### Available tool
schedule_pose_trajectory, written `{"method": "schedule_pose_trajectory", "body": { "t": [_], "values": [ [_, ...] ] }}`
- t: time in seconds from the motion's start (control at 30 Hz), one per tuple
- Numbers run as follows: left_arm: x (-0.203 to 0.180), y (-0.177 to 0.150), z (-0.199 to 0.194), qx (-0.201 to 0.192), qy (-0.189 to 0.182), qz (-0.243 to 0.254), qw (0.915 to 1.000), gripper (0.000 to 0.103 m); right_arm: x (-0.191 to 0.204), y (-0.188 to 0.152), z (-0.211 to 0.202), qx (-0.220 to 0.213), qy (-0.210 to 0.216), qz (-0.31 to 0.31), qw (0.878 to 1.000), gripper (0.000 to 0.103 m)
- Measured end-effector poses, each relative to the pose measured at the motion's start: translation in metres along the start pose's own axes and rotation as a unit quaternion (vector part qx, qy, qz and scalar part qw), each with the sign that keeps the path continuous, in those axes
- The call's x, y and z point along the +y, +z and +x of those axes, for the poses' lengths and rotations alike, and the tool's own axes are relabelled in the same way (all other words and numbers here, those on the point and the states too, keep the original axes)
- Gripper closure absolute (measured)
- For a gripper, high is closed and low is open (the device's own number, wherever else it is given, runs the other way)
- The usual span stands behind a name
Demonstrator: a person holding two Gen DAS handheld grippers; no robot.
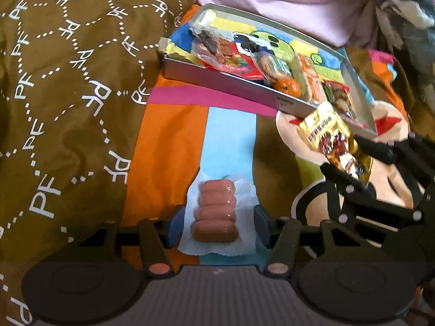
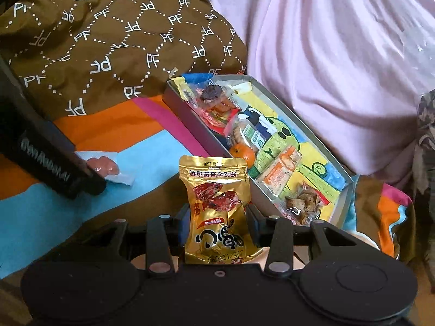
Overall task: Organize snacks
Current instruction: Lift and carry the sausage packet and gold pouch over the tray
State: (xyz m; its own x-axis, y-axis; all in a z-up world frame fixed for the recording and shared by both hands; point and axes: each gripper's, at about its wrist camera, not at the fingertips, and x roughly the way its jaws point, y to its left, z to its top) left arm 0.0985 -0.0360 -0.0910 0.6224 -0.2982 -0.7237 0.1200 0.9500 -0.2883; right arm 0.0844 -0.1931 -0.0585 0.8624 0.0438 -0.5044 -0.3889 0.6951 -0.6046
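Your left gripper [image 1: 217, 226] straddles the sausage pack [image 1: 216, 212] on the bedspread [image 1: 168, 149], fingers apart, pack's long axis running forward. Your right gripper [image 2: 219, 224], nearer the box [image 2: 195, 133], is clamped on the gold pouch [image 2: 217, 206]; the box lies ahead-right.

Soft, even daylight with saturated colours and faint shadows; fisheye bending curves the edges, corners go black; slight blur throughout; glare glints on the gold snack packet [image 2: 217, 206].
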Motion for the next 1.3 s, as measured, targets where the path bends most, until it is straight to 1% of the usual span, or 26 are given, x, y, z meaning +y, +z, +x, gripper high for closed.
{"method": "schedule_pose_trajectory", "body": {
  "t": [0.07, 0.1, 0.13, 0.23, 0.33, 0.47, 0.53, 0.7, 0.77, 0.83, 0.93, 1.03, 1.1, 1.2, 1.3],
  "values": [
    [-0.005, -0.001, 0.004, 0.013, 0.012, 0.025, 0.9995, 0.044, 0.000, 0.000, 0.000, 0.000, 0.000, 0.000, 1.000, 0.059],
    [-0.009, 0.000, 0.008, 0.027, 0.016, 0.044, 0.9985, 0.042, 0.000, 0.000, 0.000, 0.001, 0.000, 0.000, 1.000, 0.059],
    [-0.010, 0.000, 0.010, 0.030, 0.018, 0.055, 0.9979, 0.040, 0.000, 0.000, 0.000, 0.002, 0.000, 0.001, 1.000, 0.059],
    [-0.008, 0.005, 0.018, 0.048, 0.008, 0.056, 0.9972, 0.034, -0.002, 0.000, 0.002, 0.004, -0.001, 0.003, 1.000, 0.059],
    [-0.004, 0.013, 0.023, 0.056, -0.005, 0.049, 0.9972, 0.034, -0.003, 0.000, 0.002, 0.003, -0.004, 0.006, 1.000, 0.059],
    [-0.002, 0.017, 0.024, 0.058, -0.006, 0.048, 0.9971, 0.042, -0.005, -0.001, 0.002, 0.000, -0.010, 0.008, 1.000, 0.059],
    [-0.005, 0.016, 0.020, 0.051, -0.006, 0.050, 0.9974, 0.049, -0.005, 0.000, 0.001, -0.002, -0.011, 0.009, 1.000, 0.059],
    [-0.009, 0.012, 0.015, 0.041, -0.003, 0.046, 0.9981, 0.054, -0.005, -0.001, 0.000, -0.008, -0.014, 0.007, 1.000, 0.059],
    [-0.006, 0.011, 0.011, 0.029, -0.012, 0.024, 0.9992, 0.055, -0.005, -0.001, 0.000, -0.011, -0.017, 0.007, 1.000, 0.059],
    [-0.002, 0.011, 0.005, 0.003, -0.031, -0.004, 0.9995, 0.055, -0.006, -0.001, -0.001, -0.015, -0.021, 0.007, 1.000, 0.059],
    [-0.003, 0.010, -0.003, -0.033, -0.036, -0.010, 0.9988, 0.055, -0.008, -0.001, -0.003, -0.023, -0.029, 0.008, 0.999, 0.059],
    [-0.002, 0.011, -0.011, -0.069, -0.045, -0.023, 0.9963, 0.055, -0.009, 0.000, -0.005, -0.032, -0.038, 0.009, 0.999, 0.059],
    [-0.001, 0.016, -0.015, -0.092, -0.044, -0.028, 0.9944, 0.055, -0.010, 0.001, -0.005, -0.039, -0.046, 0.009, 0.998, 0.059],
    [-0.001, 0.025, -0.021, -0.114, -0.040, -0.034, 0.9921, 0.055, -0.014, 0.002, -0.005, -0.049, -0.061, 0.015, 0.997, 0.059],
    [-0.005, 0.044, -0.020, -0.125, -0.041, -0.038, 0.9907, 0.054, -0.023, 0.004, 0.000, -0.059, -0.081, 0.037, 0.994, 0.059]
  ]
}}
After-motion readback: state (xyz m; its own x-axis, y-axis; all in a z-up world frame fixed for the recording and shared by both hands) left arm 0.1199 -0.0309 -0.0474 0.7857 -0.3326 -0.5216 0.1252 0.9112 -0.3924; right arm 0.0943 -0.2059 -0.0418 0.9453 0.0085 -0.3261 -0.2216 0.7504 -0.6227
